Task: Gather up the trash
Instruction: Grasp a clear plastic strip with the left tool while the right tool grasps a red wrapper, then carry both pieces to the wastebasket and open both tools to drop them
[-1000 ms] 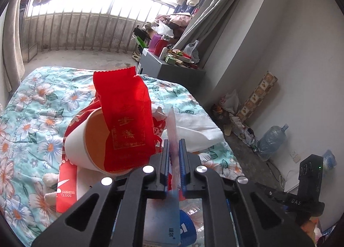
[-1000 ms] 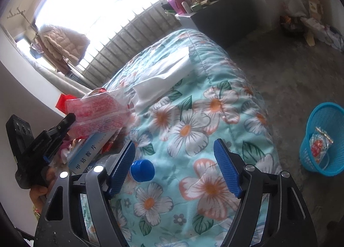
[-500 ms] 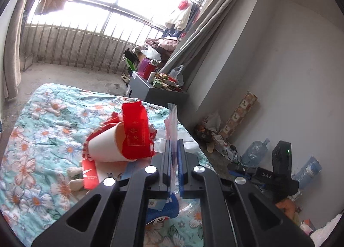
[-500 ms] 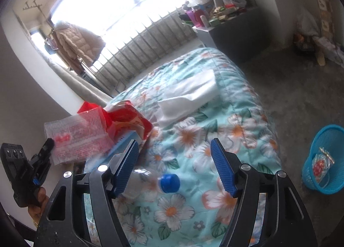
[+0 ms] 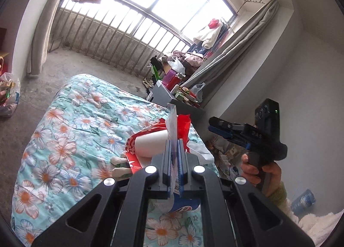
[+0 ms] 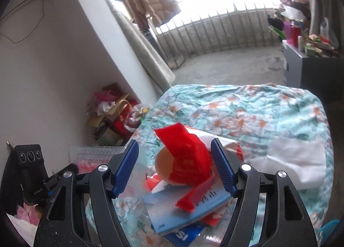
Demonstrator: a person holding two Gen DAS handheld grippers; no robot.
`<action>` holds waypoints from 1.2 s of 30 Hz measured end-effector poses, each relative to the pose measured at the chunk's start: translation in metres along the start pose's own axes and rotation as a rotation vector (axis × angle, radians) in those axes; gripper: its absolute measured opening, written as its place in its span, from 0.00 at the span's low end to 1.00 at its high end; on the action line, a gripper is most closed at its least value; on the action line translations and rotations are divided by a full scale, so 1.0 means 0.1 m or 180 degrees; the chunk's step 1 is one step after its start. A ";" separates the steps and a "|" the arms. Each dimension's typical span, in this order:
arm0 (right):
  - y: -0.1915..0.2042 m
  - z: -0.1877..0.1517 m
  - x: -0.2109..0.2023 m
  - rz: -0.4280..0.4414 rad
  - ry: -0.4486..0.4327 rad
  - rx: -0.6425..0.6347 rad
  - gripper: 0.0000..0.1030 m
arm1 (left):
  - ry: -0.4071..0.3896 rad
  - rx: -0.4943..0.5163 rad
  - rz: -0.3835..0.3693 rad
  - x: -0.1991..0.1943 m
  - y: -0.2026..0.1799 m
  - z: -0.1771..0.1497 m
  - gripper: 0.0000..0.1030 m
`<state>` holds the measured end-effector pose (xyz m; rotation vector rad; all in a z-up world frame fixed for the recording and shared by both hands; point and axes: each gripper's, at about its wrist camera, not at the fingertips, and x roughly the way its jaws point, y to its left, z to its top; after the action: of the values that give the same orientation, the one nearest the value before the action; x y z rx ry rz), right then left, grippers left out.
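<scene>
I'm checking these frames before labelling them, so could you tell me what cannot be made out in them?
- Bottle: left wrist view, mostly hidden behind the left gripper; right wrist view, cut off by the bottom edge.
- Clear wrapper the left gripper is shut on: seen edge-on, so its print is unreadable.
- Red packet: right wrist view, too blurred to read its print.
- Blue box: partly covered by the red packet.
</scene>
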<state>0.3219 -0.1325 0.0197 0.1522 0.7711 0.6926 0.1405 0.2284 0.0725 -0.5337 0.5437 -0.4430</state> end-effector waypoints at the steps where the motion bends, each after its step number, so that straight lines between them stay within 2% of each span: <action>1: 0.01 0.04 0.09 -0.0005 0.0043 -0.0058 0.64 | -0.0017 -0.0018 0.0002 -0.01 0.02 0.01 0.04; 4: 0.01 0.13 0.36 -0.0024 0.0221 -0.0225 0.61 | -0.0052 -0.0068 -0.0022 -0.04 0.06 0.01 0.04; 6: -0.03 0.15 0.51 -0.0038 0.0375 -0.0273 0.50 | -0.0071 -0.0081 -0.0030 -0.05 0.08 0.01 0.04; 8: -0.07 0.12 0.56 -0.0032 0.0478 -0.0251 0.28 | -0.0074 -0.0086 -0.0024 -0.04 0.10 0.00 0.04; 10: -0.07 0.11 0.55 -0.0005 0.0487 -0.0221 0.14 | -0.0081 -0.0095 -0.0022 -0.05 0.12 0.00 0.04; 13: -0.07 0.07 0.34 0.0031 0.0318 -0.0203 0.02 | -0.0115 -0.0105 -0.0014 -0.08 0.13 0.01 0.04; 22: -0.14 0.06 -0.60 0.0136 -0.0370 0.0106 0.00 | -0.0208 0.0019 -0.0074 -0.17 -0.12 0.07 0.04; 27: -0.29 -0.19 -1.26 0.0075 -0.0795 0.0331 0.00 | -0.0218 0.0177 -0.0319 -0.18 -0.47 0.12 0.04; 31: -0.47 -0.56 -1.74 -0.0140 -0.1076 0.0544 0.00 | -0.0013 0.0340 -0.0615 0.05 -0.89 0.12 0.04; 36: -0.74 -1.16 -2.33 -0.0859 -0.1335 0.0772 0.00 | 0.0460 0.0686 -0.0886 0.66 -1.60 -0.03 0.04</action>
<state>0.1621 -0.3489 0.0466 0.3931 0.4568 0.2926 0.1491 0.0693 0.1388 -0.3720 0.5540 -0.8007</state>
